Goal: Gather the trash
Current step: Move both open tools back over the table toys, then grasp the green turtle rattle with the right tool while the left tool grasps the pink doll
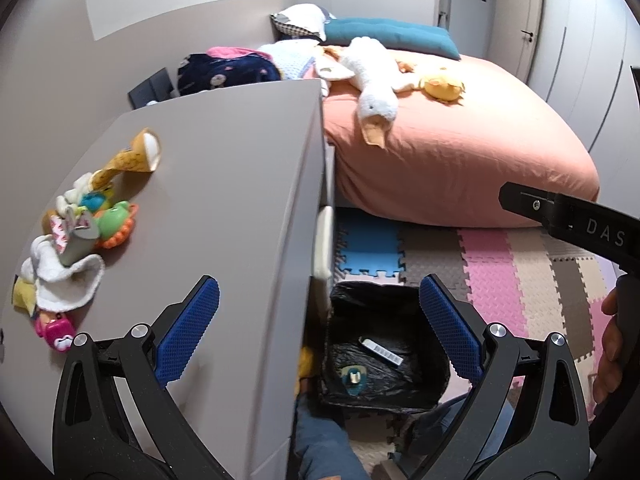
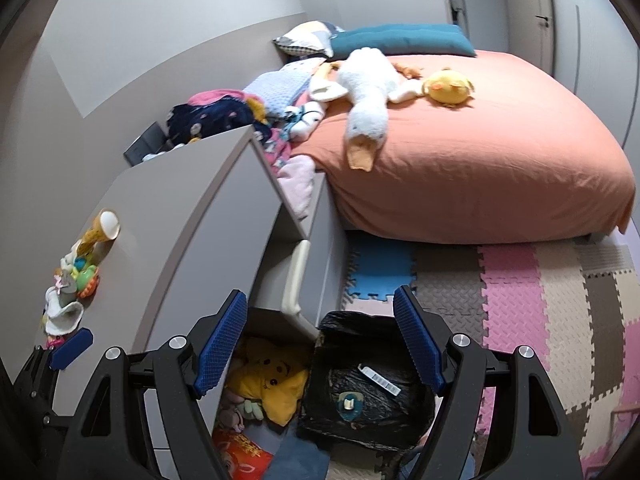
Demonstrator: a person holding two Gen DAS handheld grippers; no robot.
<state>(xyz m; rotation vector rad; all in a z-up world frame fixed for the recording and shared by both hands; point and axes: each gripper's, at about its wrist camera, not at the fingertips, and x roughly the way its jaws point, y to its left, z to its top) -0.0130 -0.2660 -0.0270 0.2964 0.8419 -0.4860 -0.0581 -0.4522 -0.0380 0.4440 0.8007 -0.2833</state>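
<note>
A bin lined with a black bag [image 1: 372, 296] stands on the floor beside the dresser, below both grippers. In it lie a white barcode strip [image 1: 380, 350] and a small teal item [image 1: 354, 378]. My left gripper [image 1: 319, 286] hangs open over the dresser edge and the bin with nothing between its blue pads. My right gripper [image 2: 320, 295] is open and empty above the bin [image 2: 352, 320], where the strip [image 2: 380, 378] and teal item [image 2: 348, 402] show again. On the dresser top lies a pile of small toys and a white cloth [image 1: 68, 276], with a yellow patterned piece [image 1: 132, 156] behind it.
The grey dresser [image 1: 224, 200] fills the left; its lower drawer stands open with a yellow plush [image 2: 268, 380] inside. A bed with an orange cover [image 2: 480, 160] and a goose plush lies behind. Coloured foam mats [image 2: 520, 300] cover the floor. A person's jeans-clad legs [image 1: 320, 444] are near the bin.
</note>
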